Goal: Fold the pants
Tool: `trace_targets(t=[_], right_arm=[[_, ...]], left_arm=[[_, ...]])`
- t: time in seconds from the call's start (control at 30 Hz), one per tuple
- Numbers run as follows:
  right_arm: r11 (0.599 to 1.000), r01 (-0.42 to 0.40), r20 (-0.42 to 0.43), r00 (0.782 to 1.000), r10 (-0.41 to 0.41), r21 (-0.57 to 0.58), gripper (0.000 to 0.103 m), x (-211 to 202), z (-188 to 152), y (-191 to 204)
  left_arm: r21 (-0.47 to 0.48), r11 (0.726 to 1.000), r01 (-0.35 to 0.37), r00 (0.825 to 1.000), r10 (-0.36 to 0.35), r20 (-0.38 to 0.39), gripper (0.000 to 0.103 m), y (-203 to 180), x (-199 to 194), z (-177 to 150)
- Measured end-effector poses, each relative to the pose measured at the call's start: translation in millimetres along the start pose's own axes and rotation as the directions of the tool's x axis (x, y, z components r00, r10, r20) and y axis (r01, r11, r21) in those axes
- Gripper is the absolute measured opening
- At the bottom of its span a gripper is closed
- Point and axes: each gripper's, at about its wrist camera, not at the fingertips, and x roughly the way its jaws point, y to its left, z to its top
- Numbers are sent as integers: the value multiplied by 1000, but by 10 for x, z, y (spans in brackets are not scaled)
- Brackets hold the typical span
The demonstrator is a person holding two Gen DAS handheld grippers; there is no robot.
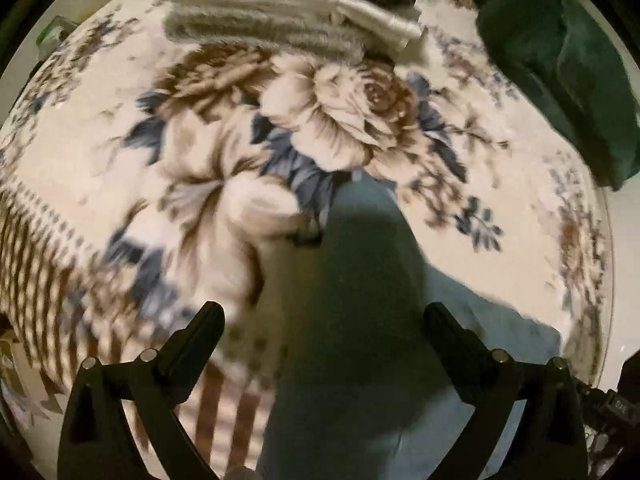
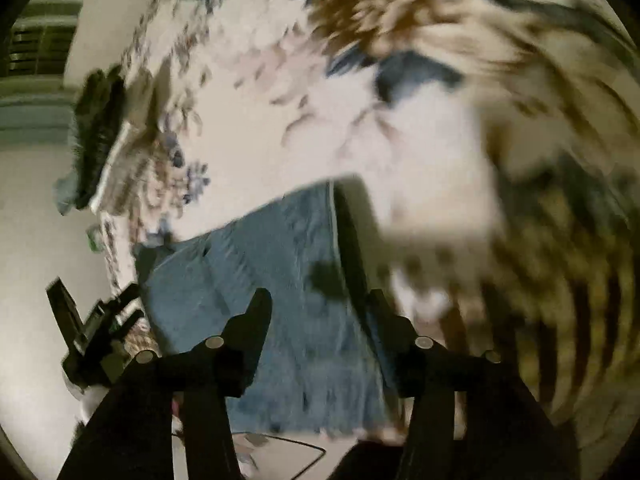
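Note:
Blue-grey pants [image 1: 360, 320] lie on a floral blanket [image 1: 120, 128], folded into a long strip that runs from the bottom of the left wrist view up to its middle. My left gripper [image 1: 324, 316] hangs over them with its jaws spread wide, one finger on each side of the cloth and nothing pinched. In the blurred right wrist view the pants [image 2: 280, 272] look like blue denim with a side seam. My right gripper [image 2: 318, 304] is above them, its fingers apart and no fabric visibly pressed between the pads.
A stack of folded cream and grey cloths [image 1: 280, 12] lies at the far side of the blanket. A dark green garment [image 1: 560, 60] lies at the far right. The blanket's edge [image 2: 116, 208] drops off at the left, where a black tool [image 2: 92, 332] shows.

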Motion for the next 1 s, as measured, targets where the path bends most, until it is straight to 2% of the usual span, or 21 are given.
trace_targets(t=[0.1,0.13,0.23,0.3,0.33,0.37,0.4,0.43,0.47,0.5,0.6,0.67,0.7,0.73,0.77,0.83,0.87,0.9,1.0], right_arm=[[987,-66,8,998,65,144,59,-109,-433,-252],[970,-101,-12,994,106,220,60,-45,-617,-364],[922,-130,-43,987,156,363,61,253,-985,-544],[883,-171,-20,980,200,437,61,468,-1165,-595],[867,-197,25,977,210,458,61,530,-1226,-587],[857,-227,103,974,203,462,55,528,-1279,-576],[864,-222,155,973,168,452,39,509,-1309,-550],[881,-190,202,973,111,433,29,493,-1343,-499],[890,-170,217,973,82,424,23,491,-1369,-465],[901,-141,230,972,47,411,13,469,-1407,-419],[925,-66,268,963,-39,374,12,283,-1517,-242],[940,-28,252,966,-63,341,13,265,-1560,-206],[937,-39,218,975,-40,346,14,317,-1565,-277],[926,-83,207,978,5,368,17,321,-1585,-425],[917,-122,218,975,40,379,20,335,-1567,-474],[923,-197,234,965,122,331,37,357,-1545,-475],[923,-237,229,958,170,305,57,381,-1542,-455],[918,-261,218,955,200,299,66,449,-1548,-413],[889,-321,177,945,276,327,72,688,-1576,-431]], left_arm=[[13,1000,9,1000,-9,-15,102,109,-146,-354],[18,1000,2,999,-1,-34,102,147,-118,-458],[-16,1000,14,992,-16,-128,102,335,98,-666],[-41,999,26,986,-33,-161,102,420,186,-805],[-58,997,56,984,-65,-165,102,480,236,-854],[-63,996,69,983,-79,-167,102,503,244,-869],[-62,995,81,982,-90,-169,102,518,252,-875],[-53,994,92,981,-99,-168,103,523,251,-877],[-29,995,95,980,-98,-172,103,504,255,-865],[-9,995,95,980,-95,-175,103,488,241,-854],[53,994,99,980,-88,-178,103,422,210,-832],[85,991,106,980,-90,-179,103,392,214,-814],[94,990,109,980,-91,-177,103,405,242,-802],[97,989,114,979,-95,-178,103,398,274,-781],[93,987,129,978,-111,-176,103,398,293,-763],[80,983,165,975,-151,-162,103,389,326,-701],[75,980,185,973,-171,-157,103,381,344,-671],[66,976,207,969,-195,-155,103,369,368,-648],[43,964,261,955,-251,-159,103,338,500,-582]])
